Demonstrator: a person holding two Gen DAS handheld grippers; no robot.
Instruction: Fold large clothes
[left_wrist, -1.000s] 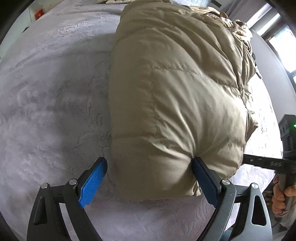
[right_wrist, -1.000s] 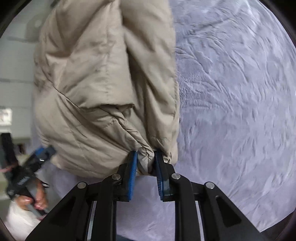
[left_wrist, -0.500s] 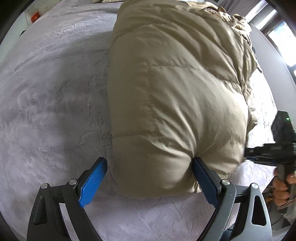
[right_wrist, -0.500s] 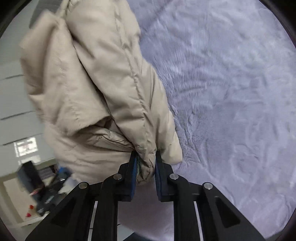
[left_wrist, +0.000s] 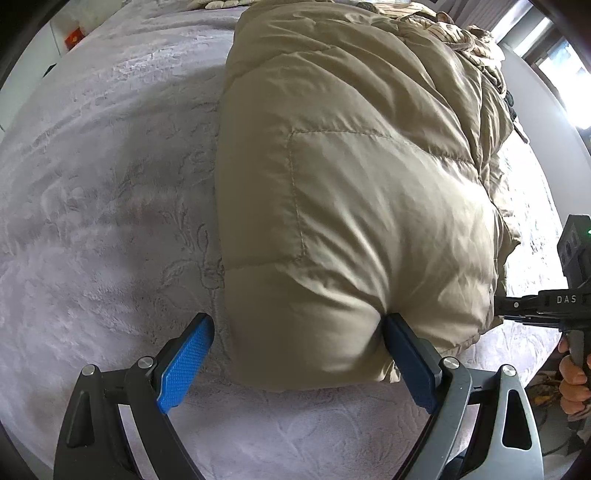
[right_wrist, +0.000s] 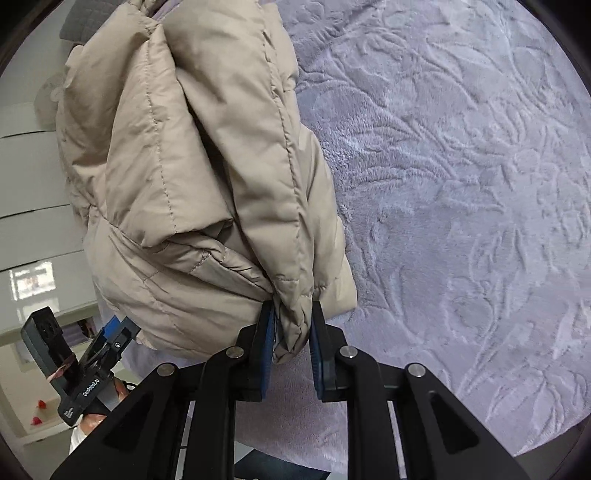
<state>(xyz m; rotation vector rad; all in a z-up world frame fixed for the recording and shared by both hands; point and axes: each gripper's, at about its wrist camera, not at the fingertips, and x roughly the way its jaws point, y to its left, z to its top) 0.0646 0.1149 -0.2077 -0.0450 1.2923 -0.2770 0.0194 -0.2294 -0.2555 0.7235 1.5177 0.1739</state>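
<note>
Lying puffed up on the grey bedspread (left_wrist: 110, 192), the beige coat (left_wrist: 351, 206) fills the middle of the left wrist view. The left gripper (left_wrist: 299, 354) points steeply down at the coat's near end with its jaws wide apart. The left blue pad (left_wrist: 184, 365) is over bare bedspread, just beside the coat; the right pad (left_wrist: 406, 358) presses into the padded fabric. Nothing is pinched between them. At the right edge of this view a hand (left_wrist: 572, 380) holds the handle of the other tool, which reaches the coat's right side.

In the right wrist view, the right gripper (right_wrist: 291, 332) is clamped on a bunched fold of the coat (right_wrist: 207, 166), fabric squeezed between its two pads. The coat bulges away from the jaws to the upper left, with the embossed bedspread (right_wrist: 461, 184) to its right. At the lower left the left tool and a bit of a hand (right_wrist: 110, 398) show.
</note>
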